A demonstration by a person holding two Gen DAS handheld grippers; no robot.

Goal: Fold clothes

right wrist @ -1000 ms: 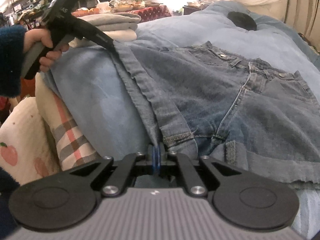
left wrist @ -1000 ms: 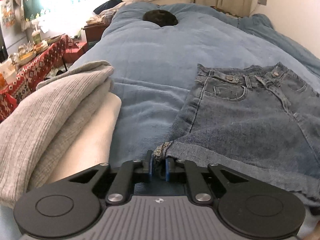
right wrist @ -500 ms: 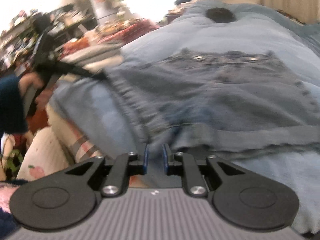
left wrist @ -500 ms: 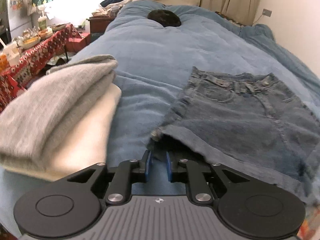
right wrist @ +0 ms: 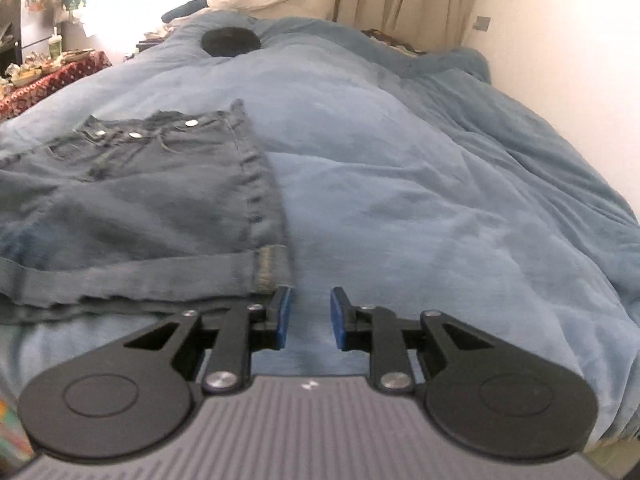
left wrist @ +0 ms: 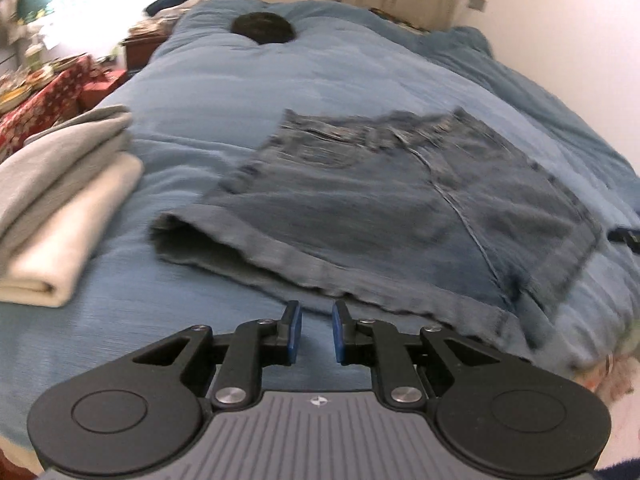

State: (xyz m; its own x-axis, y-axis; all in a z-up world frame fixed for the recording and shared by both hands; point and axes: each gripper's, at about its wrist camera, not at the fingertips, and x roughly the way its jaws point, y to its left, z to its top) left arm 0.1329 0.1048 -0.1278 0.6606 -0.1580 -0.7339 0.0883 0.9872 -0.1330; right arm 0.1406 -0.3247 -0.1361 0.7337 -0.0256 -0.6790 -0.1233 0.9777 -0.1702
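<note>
A pair of blue denim shorts (left wrist: 392, 200) lies flat on the blue bedspread (left wrist: 280, 80), waistband toward the far end, cuffed hems toward me. My left gripper (left wrist: 314, 330) is open and empty, just short of the hem near the shorts' middle. In the right wrist view the shorts (right wrist: 140, 200) lie at the left, and my right gripper (right wrist: 307, 314) is open and empty over the bedspread (right wrist: 440, 200), beside the shorts' right hem corner.
A folded grey garment (left wrist: 52, 160) sits on a folded cream one (left wrist: 68, 240) at the left of the bed. A dark round object (left wrist: 264, 28) lies near the pillows. A red-clothed table with clutter (left wrist: 36, 96) stands left of the bed. The wall runs along the right.
Both grippers let go of the shorts' hem, opened and drew back. The shorts now lie flat on the bed. The right gripper swung to the shorts' right side.
</note>
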